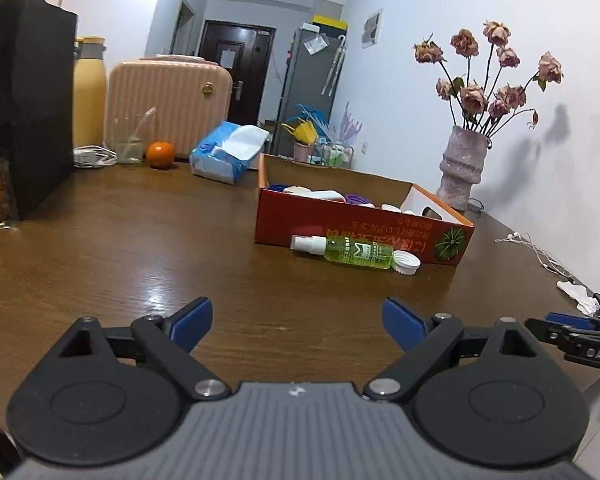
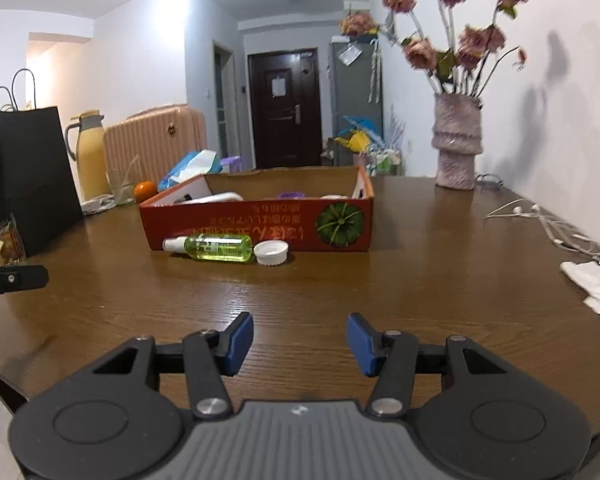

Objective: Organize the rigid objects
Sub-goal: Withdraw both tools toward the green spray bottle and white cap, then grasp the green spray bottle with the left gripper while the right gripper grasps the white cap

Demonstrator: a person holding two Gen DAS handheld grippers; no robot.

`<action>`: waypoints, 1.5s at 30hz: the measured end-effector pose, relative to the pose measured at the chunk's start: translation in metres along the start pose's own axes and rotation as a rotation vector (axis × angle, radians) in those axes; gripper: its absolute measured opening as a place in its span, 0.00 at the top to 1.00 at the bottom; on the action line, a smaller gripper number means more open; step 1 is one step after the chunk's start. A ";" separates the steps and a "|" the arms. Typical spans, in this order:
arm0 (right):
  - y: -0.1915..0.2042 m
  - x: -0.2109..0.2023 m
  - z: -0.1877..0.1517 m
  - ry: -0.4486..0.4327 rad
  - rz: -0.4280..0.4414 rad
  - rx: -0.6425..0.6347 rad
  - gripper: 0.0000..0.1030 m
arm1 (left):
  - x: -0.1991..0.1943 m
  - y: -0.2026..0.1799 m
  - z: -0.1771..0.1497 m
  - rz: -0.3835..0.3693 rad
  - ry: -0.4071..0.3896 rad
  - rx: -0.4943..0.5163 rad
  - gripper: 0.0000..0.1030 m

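Observation:
A red cardboard box (image 1: pixel 352 232) (image 2: pixel 256 228) sits on the brown wooden table (image 1: pixel 140 240) (image 2: pixel 420 280), holding several small white and purple items. Against its near wall lie a green spray bottle (image 1: pixel 352 251) (image 2: pixel 220 248) on its side and a white screw cap (image 1: pixel 407 263) (image 2: pixel 272 253). My left gripper (image 1: pixel 298 322) hovers over the table well short of them, jaws wide apart and empty. My right gripper (image 2: pixel 300 342) is also open with nothing between its blue pads (image 2: pixel 240 340), and it shows at the right edge of the left wrist view.
A black paper bag (image 1: pixel 24 100) (image 2: pixel 32 180), yellow flask (image 1: pixel 89 92), pink suitcase (image 1: pixel 168 104), glass, orange (image 1: pixel 160 154) and tissue pack (image 1: pixel 224 152) line the far left. A vase of dried roses (image 1: pixel 462 168) (image 2: pixel 456 144) stands by the wall. Earphones (image 2: pixel 556 228) and a crumpled tissue (image 2: pixel 596 284) lie right.

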State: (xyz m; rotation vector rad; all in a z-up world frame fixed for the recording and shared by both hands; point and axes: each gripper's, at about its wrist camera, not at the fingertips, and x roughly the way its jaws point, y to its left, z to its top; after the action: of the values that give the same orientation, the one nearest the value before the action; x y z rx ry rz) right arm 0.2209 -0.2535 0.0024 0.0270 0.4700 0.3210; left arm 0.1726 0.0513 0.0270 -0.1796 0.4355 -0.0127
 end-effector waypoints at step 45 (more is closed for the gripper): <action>-0.016 0.112 0.042 -0.042 0.131 0.097 0.62 | 0.129 -0.056 0.004 0.139 0.152 -0.032 0.69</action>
State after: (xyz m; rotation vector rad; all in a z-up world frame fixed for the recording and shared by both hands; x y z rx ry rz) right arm 0.3387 -0.2320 -0.0113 0.1590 0.4426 0.4254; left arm 0.2923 -0.0097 -0.0139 -0.1801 0.5989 0.1180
